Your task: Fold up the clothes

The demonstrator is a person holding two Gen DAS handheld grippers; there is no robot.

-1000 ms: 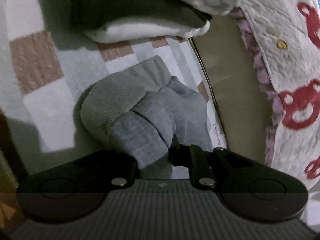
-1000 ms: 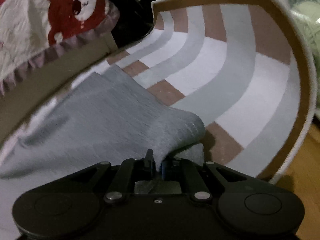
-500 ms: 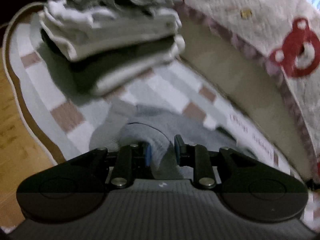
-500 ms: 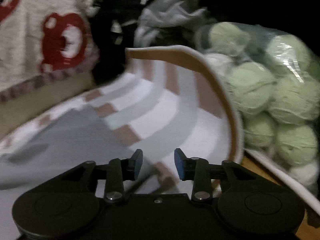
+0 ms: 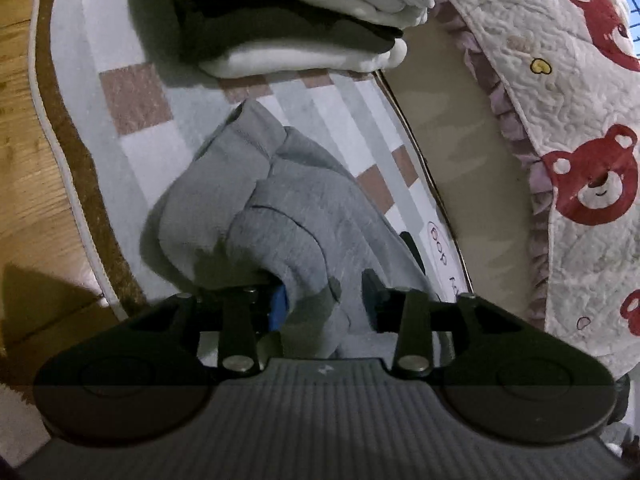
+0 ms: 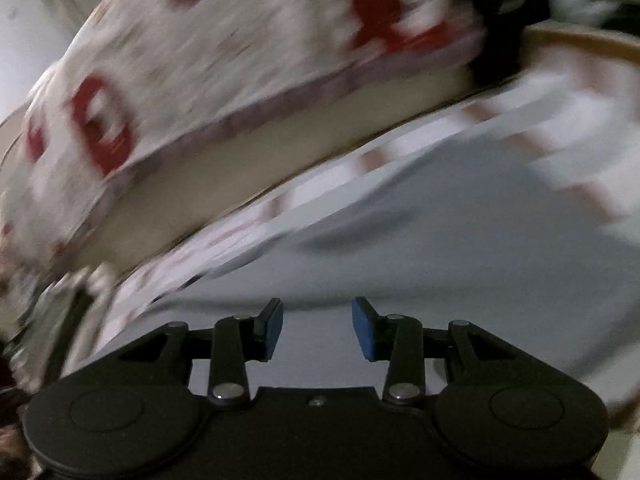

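Left claw (image 5: 324,300) has its jaws spread apart, and a fold of the grey sweatshirt (image 5: 280,208) bulges up into the gap between them. The cloth leans against the blue pad on one finger, but the other finger stands clear of it, so nothing is pinched. That sweatshirt is bunched in a lump on the checkered rug (image 5: 136,100), which is all white, grey and brownish squares with a brown border. Just beyond the sweatshirt on the same rug sits a stack of folded clothes (image 5: 304,56), white and dark layers, apart from the grey one. Off the rug's bordered edge there's wooden floor (image 5: 24,152). On the sweatshirt's other side runs a tan strip, and past that a quilt with red bears (image 5: 580,128) and a purplish ruffle.

Right claw (image 6: 317,330) is wide open too, blue pads showing and nothing between them. Its view is badly blurred; it hovers over the pale grey garment (image 6: 440,248) lying flat on the rug, with the bear quilt (image 6: 240,60) past it.
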